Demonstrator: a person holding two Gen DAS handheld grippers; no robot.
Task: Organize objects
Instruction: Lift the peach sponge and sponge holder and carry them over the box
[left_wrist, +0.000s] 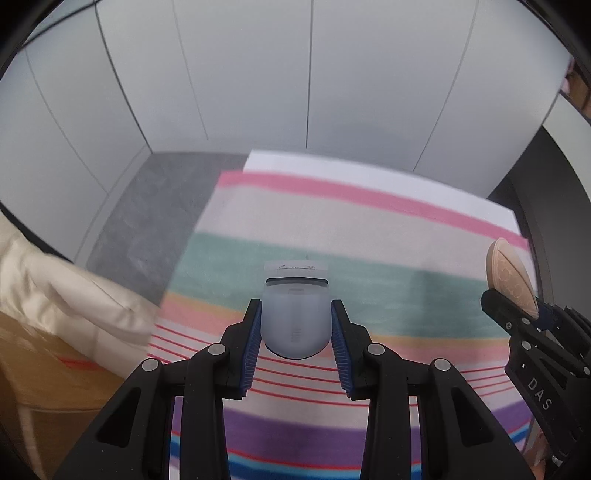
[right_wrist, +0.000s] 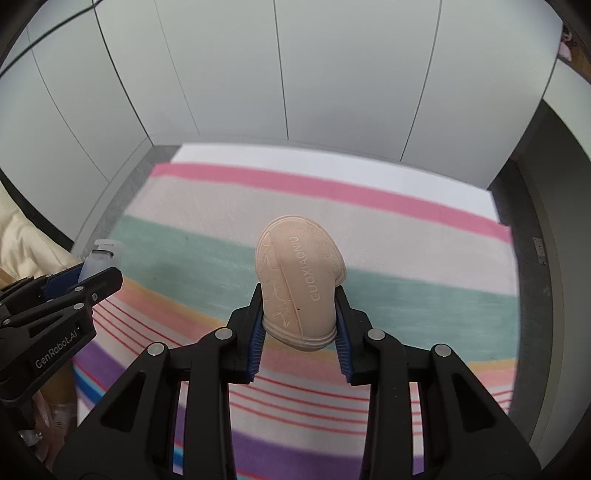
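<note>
Two grips, one item each. Left gripper clamps a pale translucent bottle across its body, cap end forward of the blue pads. Right gripper pinches a peach shoe sole at one end, the rest jutting ahead. Both hang clear above the striped cloth, probably so each can be carried to its place.

My left tool is clamped on a pale blue bottle, up over the striped cloth.
</note>
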